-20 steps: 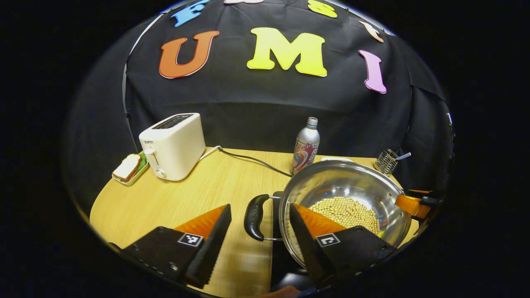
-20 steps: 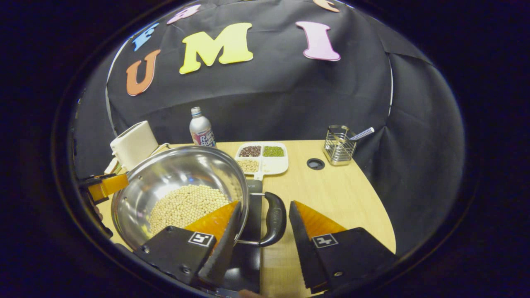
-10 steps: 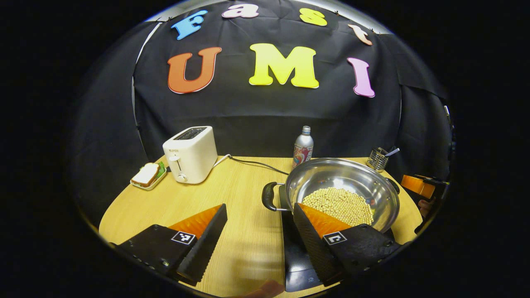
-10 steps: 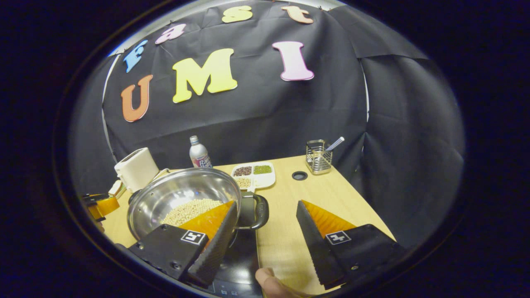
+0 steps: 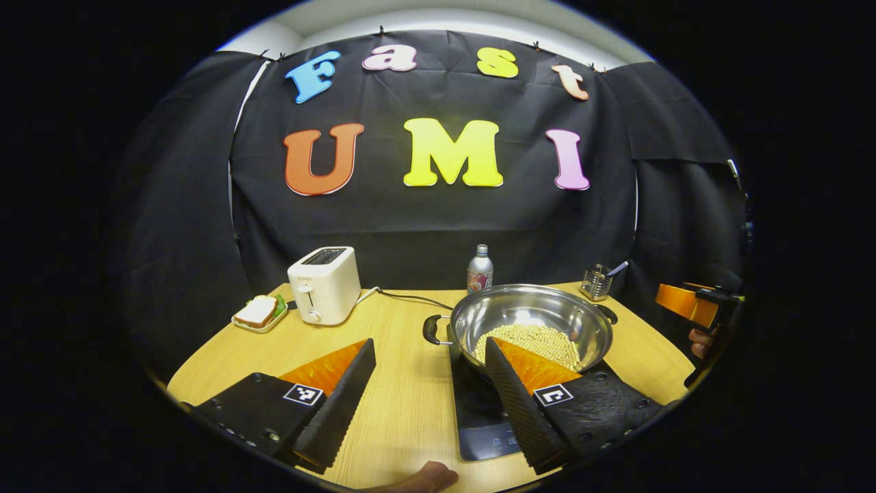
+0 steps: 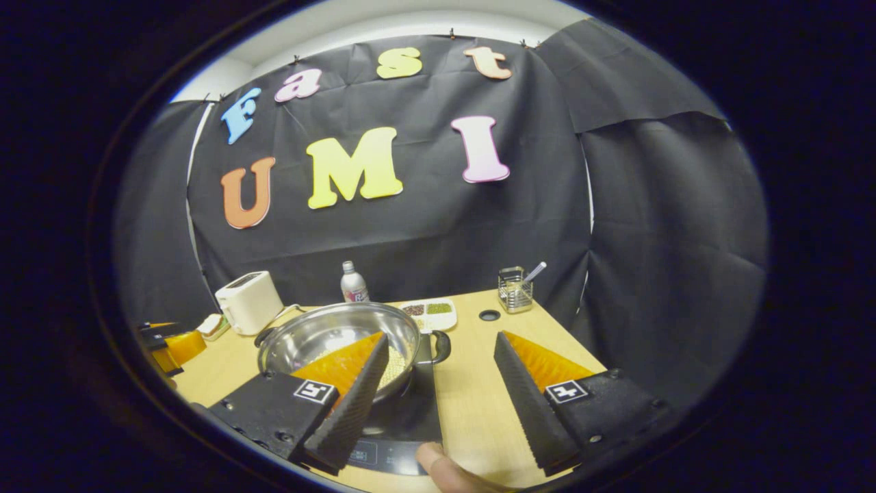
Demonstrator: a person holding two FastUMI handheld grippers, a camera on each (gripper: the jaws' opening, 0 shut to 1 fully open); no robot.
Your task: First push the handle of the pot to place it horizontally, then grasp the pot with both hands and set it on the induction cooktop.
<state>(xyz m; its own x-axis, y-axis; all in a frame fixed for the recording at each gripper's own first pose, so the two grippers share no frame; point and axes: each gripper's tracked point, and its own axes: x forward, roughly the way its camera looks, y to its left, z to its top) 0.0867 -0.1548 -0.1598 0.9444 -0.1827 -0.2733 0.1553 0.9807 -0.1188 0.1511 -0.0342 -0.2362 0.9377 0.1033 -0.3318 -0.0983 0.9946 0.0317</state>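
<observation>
Now I am seeing the stainless steel pot [image 5: 530,322] sitting on the black induction cooktop [image 5: 479,418], beyond and clear of both tongs. My left gripper [image 5: 428,394] is gaping wide and holding nothing; my right gripper [image 6: 438,390] is gaping wide too, empty. Shiny and round, the pot is holding pale soybeans [image 5: 534,339], its black loop handles [image 5: 432,329] sticking out level at each side. Behind it, a white divided dish [image 6: 431,313] is carrying dark, green and pale beans, and a wire caddy [image 6: 512,289] is holding a utensil.
</observation>
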